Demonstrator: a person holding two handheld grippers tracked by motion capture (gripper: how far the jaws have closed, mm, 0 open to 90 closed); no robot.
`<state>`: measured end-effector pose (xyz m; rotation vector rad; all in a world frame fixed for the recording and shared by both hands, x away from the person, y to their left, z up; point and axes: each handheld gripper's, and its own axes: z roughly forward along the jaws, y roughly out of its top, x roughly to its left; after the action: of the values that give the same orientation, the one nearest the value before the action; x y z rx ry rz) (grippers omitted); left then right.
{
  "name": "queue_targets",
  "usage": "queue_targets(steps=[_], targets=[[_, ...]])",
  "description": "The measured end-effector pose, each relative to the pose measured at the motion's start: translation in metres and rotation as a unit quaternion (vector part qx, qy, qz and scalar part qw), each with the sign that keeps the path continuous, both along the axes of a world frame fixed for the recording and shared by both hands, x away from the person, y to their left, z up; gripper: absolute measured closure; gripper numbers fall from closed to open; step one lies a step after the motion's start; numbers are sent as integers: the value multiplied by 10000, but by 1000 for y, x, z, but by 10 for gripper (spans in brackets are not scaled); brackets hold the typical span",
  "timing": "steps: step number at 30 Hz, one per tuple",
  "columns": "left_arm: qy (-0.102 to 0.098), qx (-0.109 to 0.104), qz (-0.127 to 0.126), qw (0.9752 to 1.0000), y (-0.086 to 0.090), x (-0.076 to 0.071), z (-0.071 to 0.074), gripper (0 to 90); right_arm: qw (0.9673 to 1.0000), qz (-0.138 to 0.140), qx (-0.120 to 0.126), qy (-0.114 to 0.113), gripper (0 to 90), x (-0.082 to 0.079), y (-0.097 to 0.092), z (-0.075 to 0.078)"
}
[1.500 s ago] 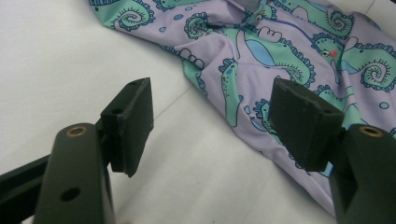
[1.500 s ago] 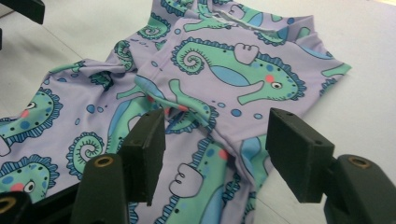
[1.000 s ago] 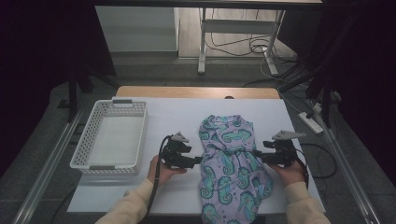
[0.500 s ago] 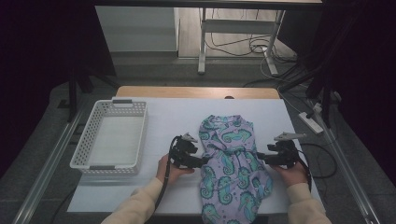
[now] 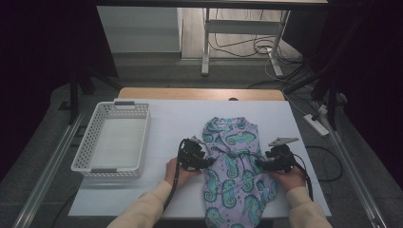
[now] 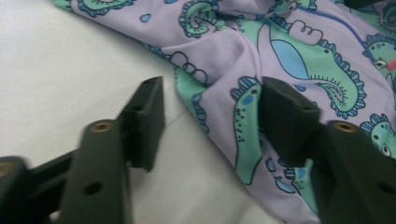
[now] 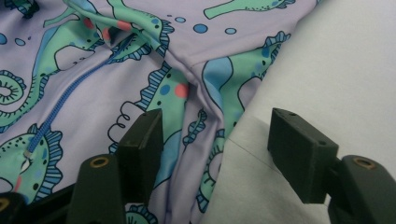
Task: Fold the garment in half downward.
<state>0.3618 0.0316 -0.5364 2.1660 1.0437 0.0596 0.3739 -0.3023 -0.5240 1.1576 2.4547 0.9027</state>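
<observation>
Basket: empty, at our far left on the counter.
Left tongs: jaws just closing, astride the garment's left edge, not yet pinching.
Garment: flat mid-counter, unfolded; folding remains.
Right tongs: open astride the right edge.

Seahorse-print garment between two tools, white basket left

A white basket with slotted walls stands on the left part of the white surface. Behind the surface, on the floor, there are a metal leg, loose cables and a power strip at the right.
</observation>
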Motion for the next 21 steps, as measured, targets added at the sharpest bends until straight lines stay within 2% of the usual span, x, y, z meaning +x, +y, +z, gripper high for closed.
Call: queue_targets(steps=[3, 4, 7, 9, 12, 21], targets=[[-65, 134, 11, 9999, -1, -2, 0, 630, 10000, -45, -1, 0, 425, 0, -1, 1], [-45, 122, 13, 9999, -1, -2, 0, 703, 10000, -78, 23, 15, 455, 0, -2, 1], [57, 18, 22, 10000, 3, -2, -2, 845, 9999, -80, 65, 86, 587, 0, -5, 2], [103, -33, 23, 9999, 6, -2, -2, 859, 9999, -58, 71, 95, 687, 0, -7, 3], [96, 18, 18, 10000, 9, -5, -2, 865, 9996, 65, 158, 212, 815, -2, -9, 3], [180, 24, 190, 9997, 30, -15, -2, 868, 9989, 319, 157, 319, 848, -11, -1, 4]])
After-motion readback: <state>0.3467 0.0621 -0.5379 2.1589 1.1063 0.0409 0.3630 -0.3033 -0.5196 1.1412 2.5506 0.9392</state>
